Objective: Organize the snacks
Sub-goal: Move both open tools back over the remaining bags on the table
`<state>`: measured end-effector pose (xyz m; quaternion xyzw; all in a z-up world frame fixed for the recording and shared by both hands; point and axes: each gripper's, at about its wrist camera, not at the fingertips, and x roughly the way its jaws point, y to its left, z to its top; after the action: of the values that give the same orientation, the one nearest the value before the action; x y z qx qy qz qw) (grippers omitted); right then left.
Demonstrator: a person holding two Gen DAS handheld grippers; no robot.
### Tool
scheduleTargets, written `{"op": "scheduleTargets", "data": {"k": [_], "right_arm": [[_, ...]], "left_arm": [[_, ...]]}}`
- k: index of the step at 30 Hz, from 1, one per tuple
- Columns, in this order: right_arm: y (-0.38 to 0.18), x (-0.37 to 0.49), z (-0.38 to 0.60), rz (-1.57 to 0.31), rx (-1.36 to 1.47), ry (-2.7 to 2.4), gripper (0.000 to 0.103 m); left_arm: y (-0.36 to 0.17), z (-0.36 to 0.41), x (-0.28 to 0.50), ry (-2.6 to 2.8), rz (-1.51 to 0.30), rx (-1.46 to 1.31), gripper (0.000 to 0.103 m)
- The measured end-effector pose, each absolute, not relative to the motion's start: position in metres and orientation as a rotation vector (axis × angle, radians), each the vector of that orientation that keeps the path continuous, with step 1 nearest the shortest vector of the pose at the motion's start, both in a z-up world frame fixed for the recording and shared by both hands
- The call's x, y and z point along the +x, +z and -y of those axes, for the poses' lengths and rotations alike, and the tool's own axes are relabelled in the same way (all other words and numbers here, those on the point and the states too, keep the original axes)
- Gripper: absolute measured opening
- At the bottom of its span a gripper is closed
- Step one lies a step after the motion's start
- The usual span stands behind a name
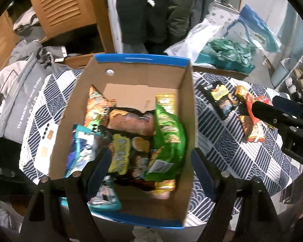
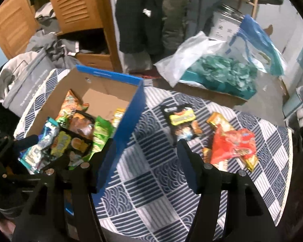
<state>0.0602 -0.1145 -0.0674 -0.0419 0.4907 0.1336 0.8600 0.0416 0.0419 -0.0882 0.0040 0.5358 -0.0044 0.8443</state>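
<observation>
Black-fingered and unclenched with nothing between them, our left tool (image 1: 149, 169) hangs over the cardboard box (image 1: 131, 74) and our right tool (image 2: 145, 157) over the desk (image 2: 151, 191). We judge the right one could knock the box's blue wall or drag the slick red packet (image 2: 234, 145) off the cloth. Green, orange and teal packets already fill the box; the black packet (image 2: 181, 121) and red one lie outside it.

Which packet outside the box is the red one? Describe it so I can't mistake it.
Start at the cardboard box on the checked tablecloth. To its right lie loose snacks: a black packet, then the red packet. It is the largest, crumpled, bright red, lying on orange-gold packets.
</observation>
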Motion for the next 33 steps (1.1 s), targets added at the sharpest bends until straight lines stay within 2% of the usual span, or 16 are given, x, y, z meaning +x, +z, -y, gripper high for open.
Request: {"op": "scheduleTargets", "data": {"k": [21,33], "right_arm": [[-0.083,0.058,0.228,-1.057,0.038,0.14,0.063],[-0.132,0.072,0.266,-1.155,0.144,0.1,0.063]], "left_arm": [[-0.091,0.042,0.062,-0.092,-1.155,0.082,0.082],[-0.118,0.072,0.084,-0.108,-1.223,0.088,0.082]]}}
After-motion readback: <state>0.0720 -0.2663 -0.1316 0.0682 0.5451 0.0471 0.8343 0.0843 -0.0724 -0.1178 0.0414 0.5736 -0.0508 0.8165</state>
